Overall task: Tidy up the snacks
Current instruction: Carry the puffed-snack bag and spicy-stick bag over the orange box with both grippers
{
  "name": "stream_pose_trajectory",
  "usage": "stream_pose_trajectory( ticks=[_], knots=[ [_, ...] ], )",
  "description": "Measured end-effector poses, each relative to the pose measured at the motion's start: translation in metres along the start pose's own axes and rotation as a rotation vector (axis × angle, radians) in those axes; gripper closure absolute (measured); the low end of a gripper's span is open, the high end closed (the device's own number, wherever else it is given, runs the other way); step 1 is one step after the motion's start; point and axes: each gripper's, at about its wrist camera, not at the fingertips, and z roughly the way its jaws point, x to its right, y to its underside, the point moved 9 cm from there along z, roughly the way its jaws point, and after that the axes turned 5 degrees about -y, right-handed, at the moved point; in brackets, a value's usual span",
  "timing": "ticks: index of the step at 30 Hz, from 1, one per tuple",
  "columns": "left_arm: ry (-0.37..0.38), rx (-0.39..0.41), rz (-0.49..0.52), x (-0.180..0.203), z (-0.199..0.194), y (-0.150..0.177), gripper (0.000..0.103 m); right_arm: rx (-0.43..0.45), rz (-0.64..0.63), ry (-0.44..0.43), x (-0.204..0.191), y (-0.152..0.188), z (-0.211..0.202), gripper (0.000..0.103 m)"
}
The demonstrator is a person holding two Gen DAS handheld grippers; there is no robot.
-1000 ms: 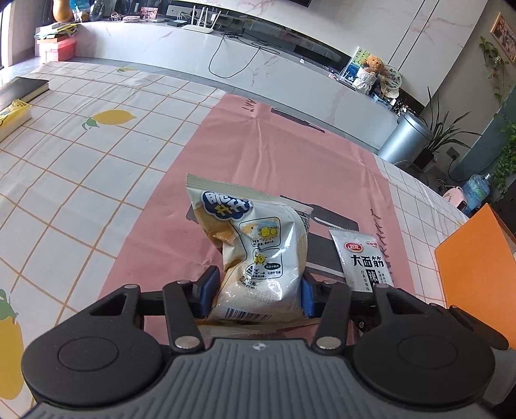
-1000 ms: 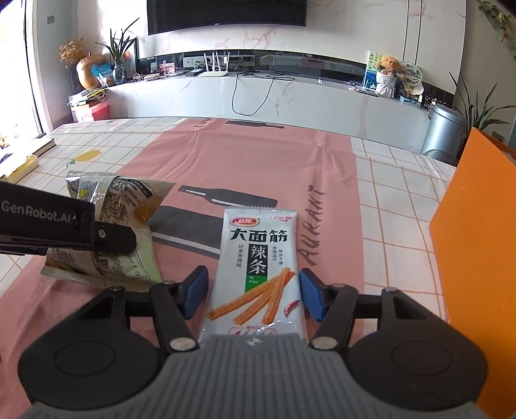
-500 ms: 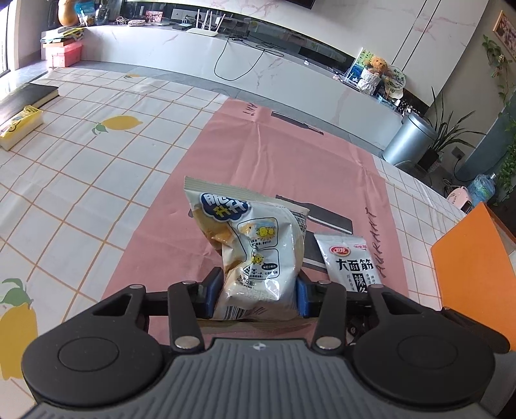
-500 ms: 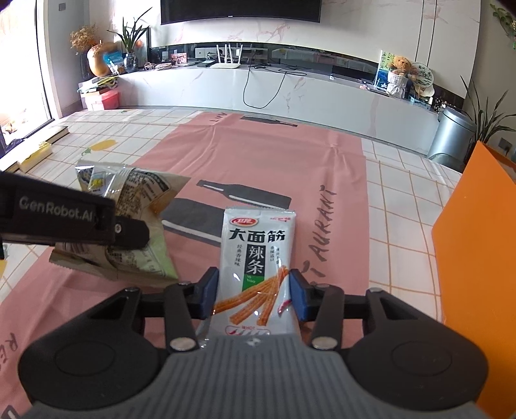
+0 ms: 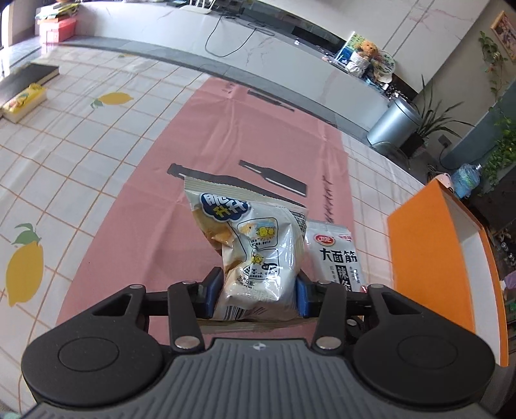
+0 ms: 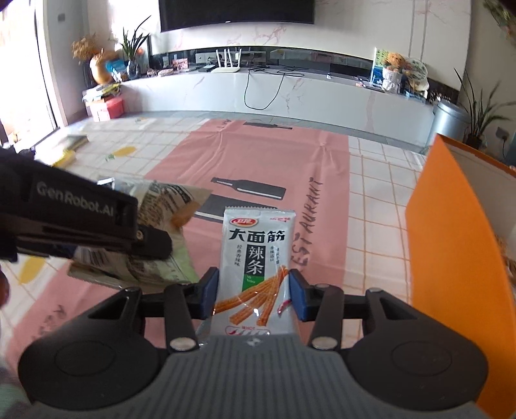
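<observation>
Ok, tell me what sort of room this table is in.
Most likely a home living room. A wall-mounted TV hangs over a long marble media console with a router on it, and potted plants stand beside a bin.

Your left tongs (image 5: 256, 295) cover the lower end of the puffed snack bag (image 5: 254, 248), and that bag hides the left edge of the spicy strip packet (image 5: 338, 254). The orange box (image 6: 458, 258) runs off the right edge, its inside unseen. The yellow item (image 6: 64, 158) on the far tabletop (image 6: 380, 180) is blurred.
</observation>
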Motion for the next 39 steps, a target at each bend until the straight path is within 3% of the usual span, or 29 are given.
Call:
stream_pose_trajectory(
  ticks=[13, 23, 32, 39],
  knots=[
    [0.021, 0.104, 0.084, 0.042, -0.071, 0.016, 0.052, 0.129, 0.029, 0.034, 0.021, 0.003, -0.117, 0.059],
    [0.088, 0.177, 0.163, 0.106, -0.109, 0.023, 0.052, 0.229, 0.049, 0.077, 0.057, -0.002, -0.190, 0.059],
    [0.139, 0.189, 0.235, 0.170, -0.108, 0.032, 0.052, 0.261, 0.072, 0.155, 0.116, 0.001, -0.229, 0.059],
    [0.173, 0.156, 0.318, 0.220, -0.086, 0.039, 0.052, 0.197, 0.131, 0.214, 0.185, 0.013, -0.236, 0.059]
  ],
)
